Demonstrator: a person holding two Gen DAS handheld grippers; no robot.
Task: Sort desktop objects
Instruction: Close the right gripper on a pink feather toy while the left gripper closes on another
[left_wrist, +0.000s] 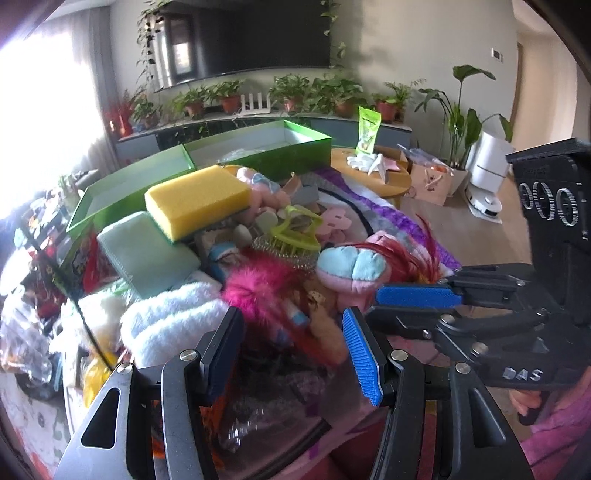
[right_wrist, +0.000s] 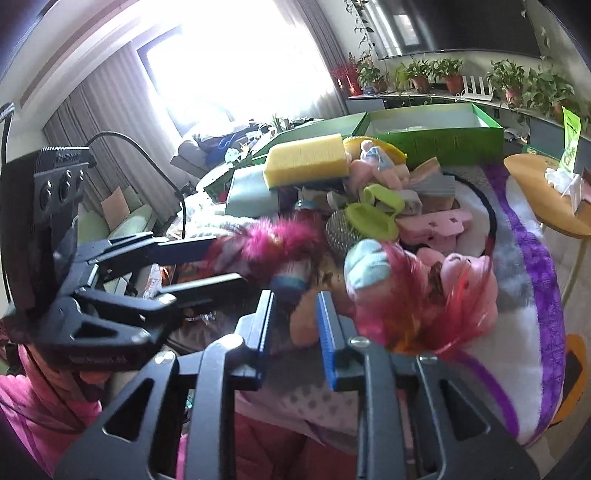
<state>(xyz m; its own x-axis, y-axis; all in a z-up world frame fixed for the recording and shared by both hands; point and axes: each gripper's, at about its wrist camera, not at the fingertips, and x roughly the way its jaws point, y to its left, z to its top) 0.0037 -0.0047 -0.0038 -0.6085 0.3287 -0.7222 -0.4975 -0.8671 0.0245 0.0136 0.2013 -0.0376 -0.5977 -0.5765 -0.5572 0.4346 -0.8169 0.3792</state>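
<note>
Your right gripper (right_wrist: 295, 317), jaws narrowed around a small tan plush limb (right_wrist: 304, 321) lying lengthwise between them, sits nearer the pile than your left gripper (left_wrist: 291, 354), spread wide beside the magenta feather puff (left_wrist: 255, 291).

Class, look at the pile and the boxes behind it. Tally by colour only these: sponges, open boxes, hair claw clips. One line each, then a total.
Yellow sponge: 1
Green open boxes: 2
Lime-green hair claw clip: 1
Total: 4
</note>
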